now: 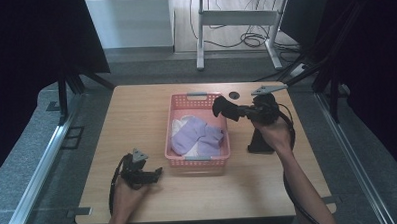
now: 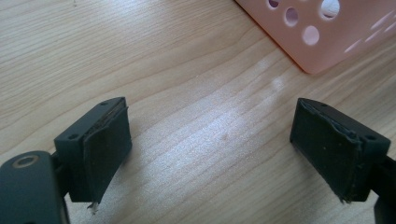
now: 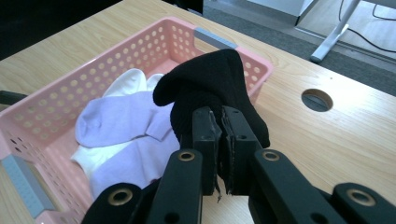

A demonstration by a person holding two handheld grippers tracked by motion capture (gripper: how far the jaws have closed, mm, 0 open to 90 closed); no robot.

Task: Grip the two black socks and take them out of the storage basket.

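Pale wood made up the table point(image 1: 136, 119), which stood on grey flooring with dark curtains to either side and a white desk frame beyond. From the high view, you had the pink basket point(image 1: 173, 124) at the middle of the table, with lilac socks point(image 1: 192, 134) lying over something white inside it. Your right gripper point(image 1: 246, 112) hung just past the basket's right rim, jaws pointing left toward it, with a black sock point(image 1: 225, 109) bunched at the tips and hanging over the rim's far right corner. A second dark piece point(image 1: 260, 141) lay on the wood below your right hand, well clear of the basket. Your left gripper point(image 1: 153, 172) rested low near the basket's near left corner, and was the farther of the two from the black sock. Along the left gripper view, your jaws stood wide apart with nothing between the pads point(image 2: 108, 149), bare wood beneath and a corner of the basket point(image 2: 322, 42) ahead to the right. Along the right gripper view, your jaws were pinched nearly together on the black sock point(image 3: 210, 91), which bulged above the tips; the basket point(image 3: 140, 46) and its lilac socks point(image 3: 121, 126) lay ahead and to the left, so the drop called for a short carry that way, as I judged it.
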